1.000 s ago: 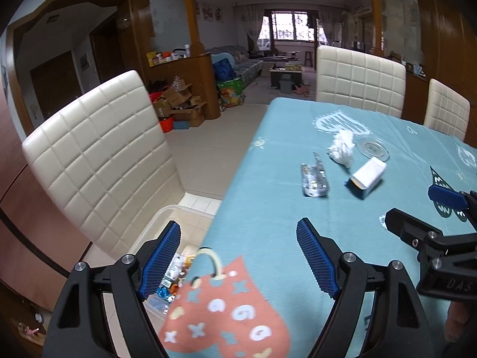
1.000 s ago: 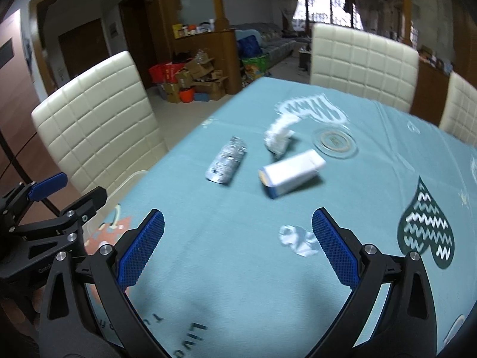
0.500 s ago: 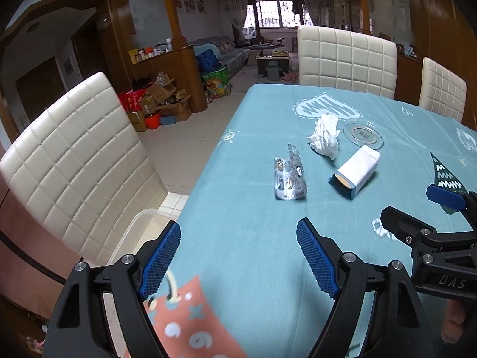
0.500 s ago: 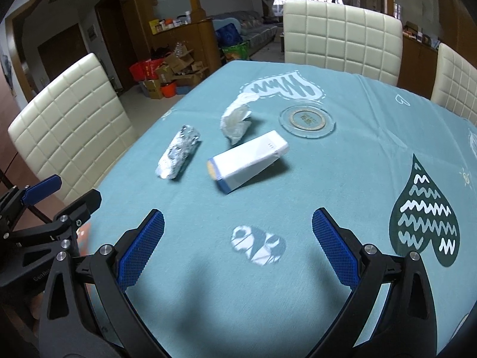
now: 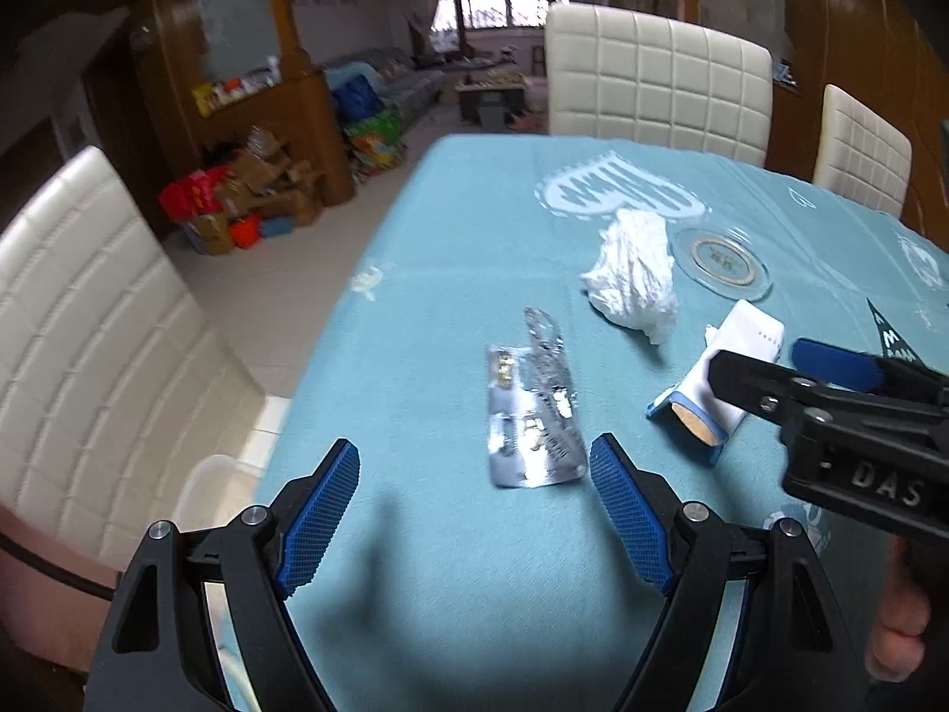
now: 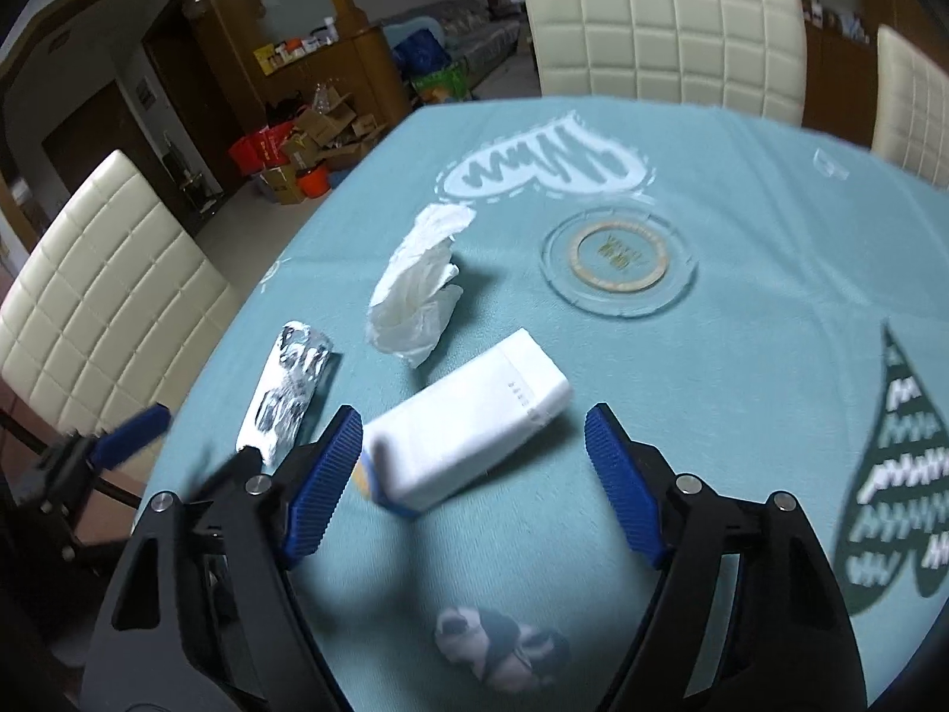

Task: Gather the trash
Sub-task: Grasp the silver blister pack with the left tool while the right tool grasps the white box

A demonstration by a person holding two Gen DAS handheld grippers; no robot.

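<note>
On the teal tablecloth lie a silver foil wrapper (image 5: 531, 403) (image 6: 287, 394), a crumpled white tissue (image 5: 631, 276) (image 6: 418, 288) and a white carton with a blue end (image 5: 717, 380) (image 6: 468, 421). My left gripper (image 5: 474, 510) is open, just short of the foil wrapper. My right gripper (image 6: 474, 463) is open with its jaws on either side of the carton's near end, apart from it. The right gripper also shows at the right of the left wrist view (image 5: 830, 391), over the carton.
A round glass coaster (image 5: 720, 264) (image 6: 620, 261) lies beyond the trash. White padded chairs stand at the far side (image 5: 655, 80) and the left side (image 5: 89, 320). A clear plastic bin (image 5: 213, 486) sits on the floor by the table's left edge.
Both grippers have moved forward over the table toward the trash. The foil wrapper and the carton are now much closer to the open jaws.
</note>
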